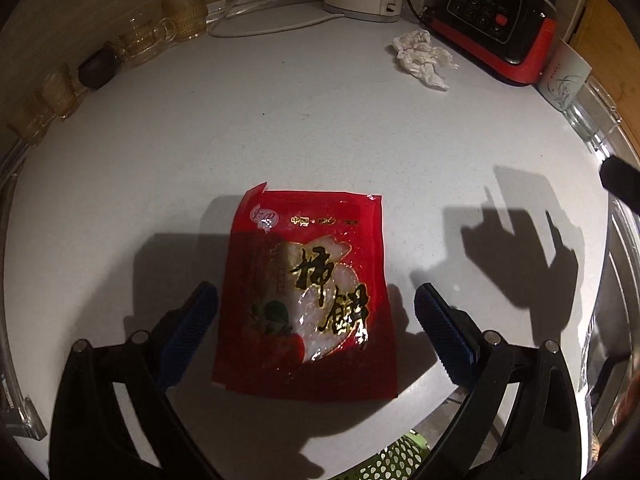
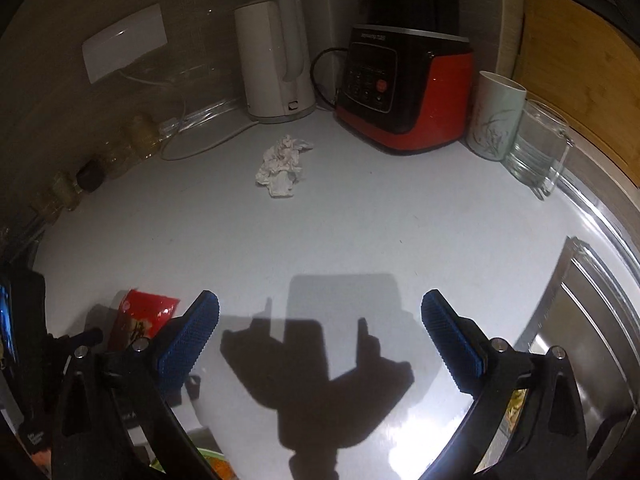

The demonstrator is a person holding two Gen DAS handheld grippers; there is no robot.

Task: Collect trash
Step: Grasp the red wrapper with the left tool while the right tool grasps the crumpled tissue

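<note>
A red snack wrapper (image 1: 304,292) with gold characters lies flat on the white counter. My left gripper (image 1: 316,300) is open, its blue pads on either side of the wrapper's near half, just above it. A crumpled white tissue (image 1: 422,58) lies farther back near the red appliance; it also shows in the right wrist view (image 2: 282,164). My right gripper (image 2: 320,312) is open and empty over bare counter, to the right of the wrapper (image 2: 140,318).
A white kettle (image 2: 276,64) and a red-and-black appliance (image 2: 404,88) stand at the back. A ceramic cup (image 2: 496,116) and a glass mug (image 2: 540,148) stand at right by the steel sink (image 2: 588,320). Amber glasses (image 1: 160,36) line the left wall. A green basket (image 1: 396,460) sits below the counter edge.
</note>
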